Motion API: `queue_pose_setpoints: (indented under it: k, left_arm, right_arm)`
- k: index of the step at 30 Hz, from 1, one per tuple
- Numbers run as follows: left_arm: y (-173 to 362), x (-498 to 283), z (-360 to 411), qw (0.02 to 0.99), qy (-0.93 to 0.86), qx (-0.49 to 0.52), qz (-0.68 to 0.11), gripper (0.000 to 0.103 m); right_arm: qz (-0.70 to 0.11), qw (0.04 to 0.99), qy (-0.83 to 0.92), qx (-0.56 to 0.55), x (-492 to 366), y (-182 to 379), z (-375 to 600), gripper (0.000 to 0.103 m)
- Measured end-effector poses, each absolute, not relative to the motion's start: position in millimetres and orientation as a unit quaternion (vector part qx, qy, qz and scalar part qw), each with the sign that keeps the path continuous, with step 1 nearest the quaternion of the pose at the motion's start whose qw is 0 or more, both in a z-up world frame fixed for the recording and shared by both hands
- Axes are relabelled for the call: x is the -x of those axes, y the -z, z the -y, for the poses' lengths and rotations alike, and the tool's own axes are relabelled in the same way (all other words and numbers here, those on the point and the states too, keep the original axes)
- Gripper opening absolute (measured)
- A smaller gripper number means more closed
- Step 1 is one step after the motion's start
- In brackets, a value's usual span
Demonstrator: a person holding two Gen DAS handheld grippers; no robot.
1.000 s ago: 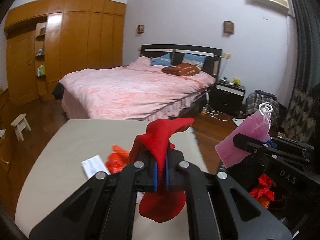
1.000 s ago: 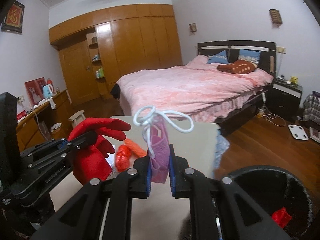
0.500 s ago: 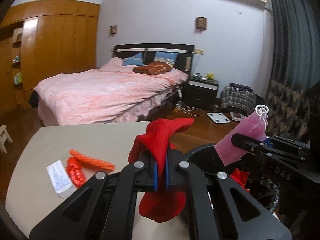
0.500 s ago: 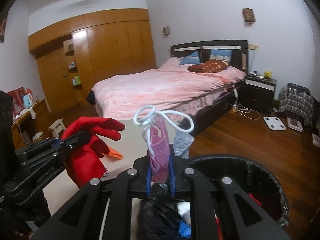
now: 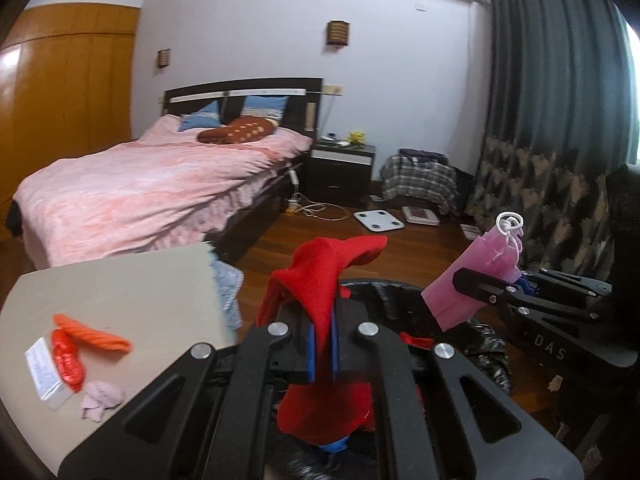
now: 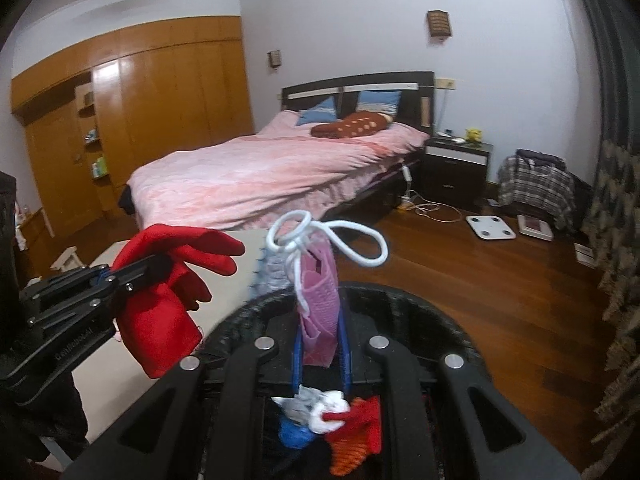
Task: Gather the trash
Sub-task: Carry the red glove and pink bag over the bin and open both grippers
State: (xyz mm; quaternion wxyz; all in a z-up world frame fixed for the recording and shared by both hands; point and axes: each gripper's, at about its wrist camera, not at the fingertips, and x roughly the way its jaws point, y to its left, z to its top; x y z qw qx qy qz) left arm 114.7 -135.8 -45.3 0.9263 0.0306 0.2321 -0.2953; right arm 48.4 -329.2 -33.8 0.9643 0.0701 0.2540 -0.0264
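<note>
Red glove (image 5: 324, 280) pinched in my left gripper (image 5: 323, 350), pink pouch (image 6: 318, 300) in my right gripper (image 6: 320, 354), both over the bin (image 6: 448, 320); the pouch's cord (image 6: 332, 240) may snag my fingers on release.

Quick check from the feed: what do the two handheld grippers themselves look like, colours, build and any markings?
Both are matte black, angular linkage frames with triangular cut-outs and silver round pivot bolts. The left gripper and the right gripper each have blue pads lining the jaws. White letters "DAS" show on the right gripper's side in the left wrist view; the left gripper's side carries faint grey lettering, too blurred to read. No cables or sleeves are visible.
</note>
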Motion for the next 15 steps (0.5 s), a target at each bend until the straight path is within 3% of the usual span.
queue_pose_setpoints:
  k: [13,15]
  left_arm:
    - [68,-127,192,0.901,0.349,-0.041,-0.254,0.005]
    - [71,-129,197,0.897,0.355,-0.045,-0.26,0.009]
  right_arm:
    - [-0.267,0.958,0.066,-0.081,-37,54,363,0.014]
    - [-0.271,0.957,0.069,-0.082,-38,58,364,0.018]
